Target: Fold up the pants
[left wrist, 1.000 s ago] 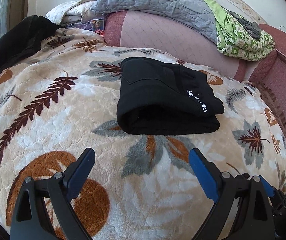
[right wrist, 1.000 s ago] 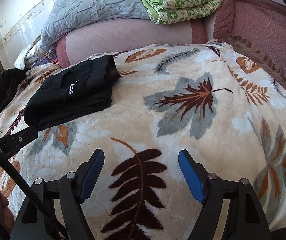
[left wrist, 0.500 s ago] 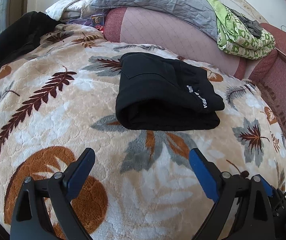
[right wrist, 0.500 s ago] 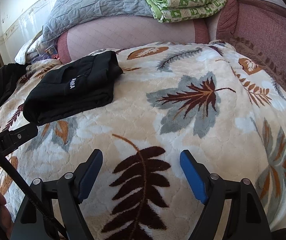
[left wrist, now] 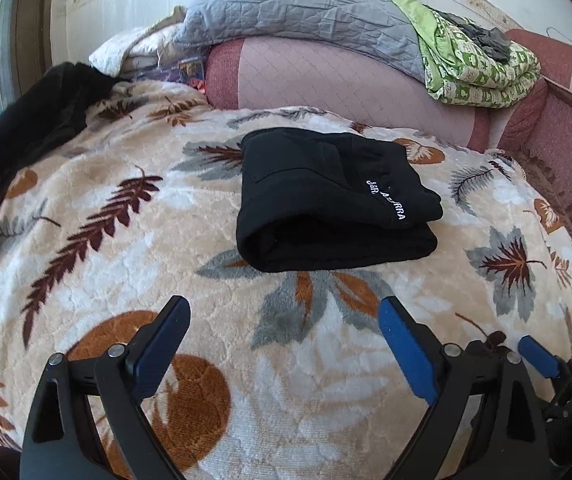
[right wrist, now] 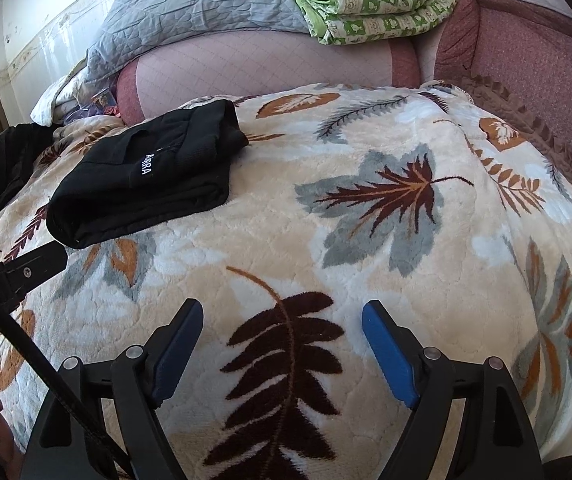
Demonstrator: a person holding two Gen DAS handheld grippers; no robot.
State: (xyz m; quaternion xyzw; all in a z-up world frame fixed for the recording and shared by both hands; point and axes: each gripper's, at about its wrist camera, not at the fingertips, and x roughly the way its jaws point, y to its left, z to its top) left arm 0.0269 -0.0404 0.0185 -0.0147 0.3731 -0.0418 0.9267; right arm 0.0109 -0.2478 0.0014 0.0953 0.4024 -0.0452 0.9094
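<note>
1. Bed covered by a cream plush blanket [left wrist: 134, 264] with a brown, grey and orange leaf print.
2. Folded black pants [left wrist: 325, 204], white lettering on top, lie flat on the blanket, left of centre in the right wrist view.
3. Another black garment [left wrist: 26, 128] lies at the blanket's far left edge, well apart from the pants.

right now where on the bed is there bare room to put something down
Free: the blanket right of the folded pants, out to the red edge, and the strip between pants and both open grippers. Crowded: the far end, with pillow, green quilt and black garment.
</note>
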